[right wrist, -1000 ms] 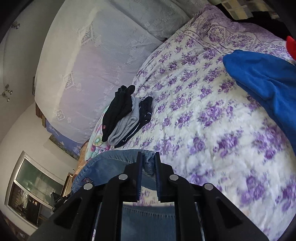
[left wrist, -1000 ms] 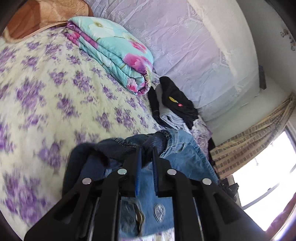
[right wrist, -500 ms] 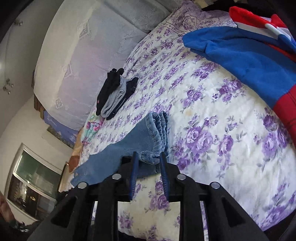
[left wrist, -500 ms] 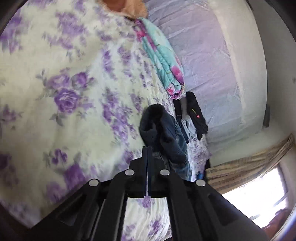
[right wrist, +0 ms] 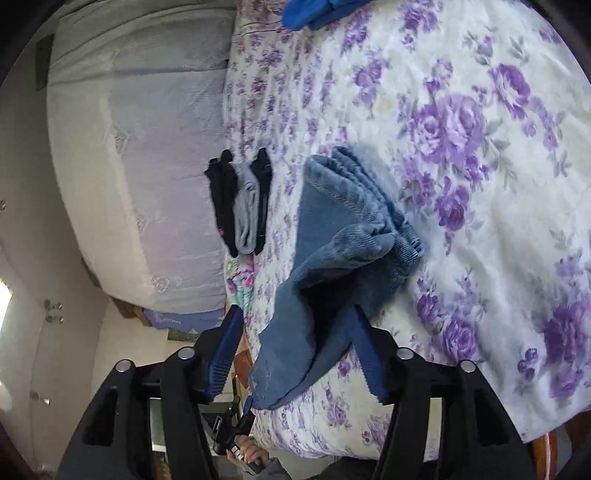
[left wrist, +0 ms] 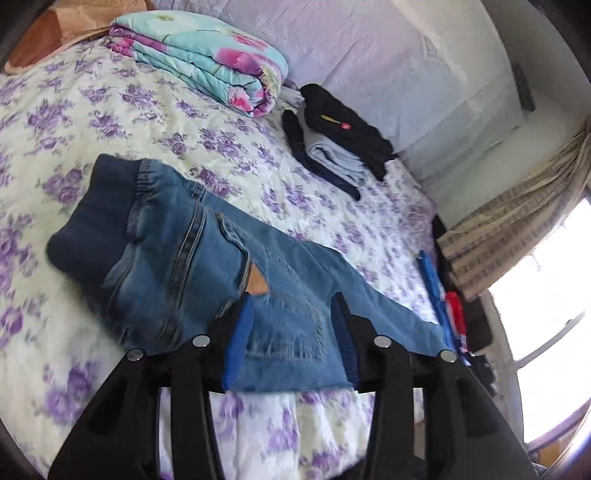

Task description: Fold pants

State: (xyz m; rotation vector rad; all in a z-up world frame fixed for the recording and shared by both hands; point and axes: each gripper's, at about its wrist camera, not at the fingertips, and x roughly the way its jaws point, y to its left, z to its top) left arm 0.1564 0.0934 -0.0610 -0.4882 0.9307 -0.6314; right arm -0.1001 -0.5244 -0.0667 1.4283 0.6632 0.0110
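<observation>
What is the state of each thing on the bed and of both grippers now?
jeans: laid flat on the bed, released
left gripper: open, jaws just opened, denim between them
right gripper: open, jaws just opened, denim between them
floral quilt: folded
dark clothes pile: folded, stacked
curtain: drawn aside

Jeans (left wrist: 207,266): near edge hidden behind left gripper (left wrist: 291,321) frame. Floral bedspread (left wrist: 74,376): blurred in foreground. Blue garment (right wrist: 317,11): cut off by top edge. Person's hand (right wrist: 249,452): mostly hidden behind right gripper (right wrist: 295,328) body; held object too small to identify.
</observation>
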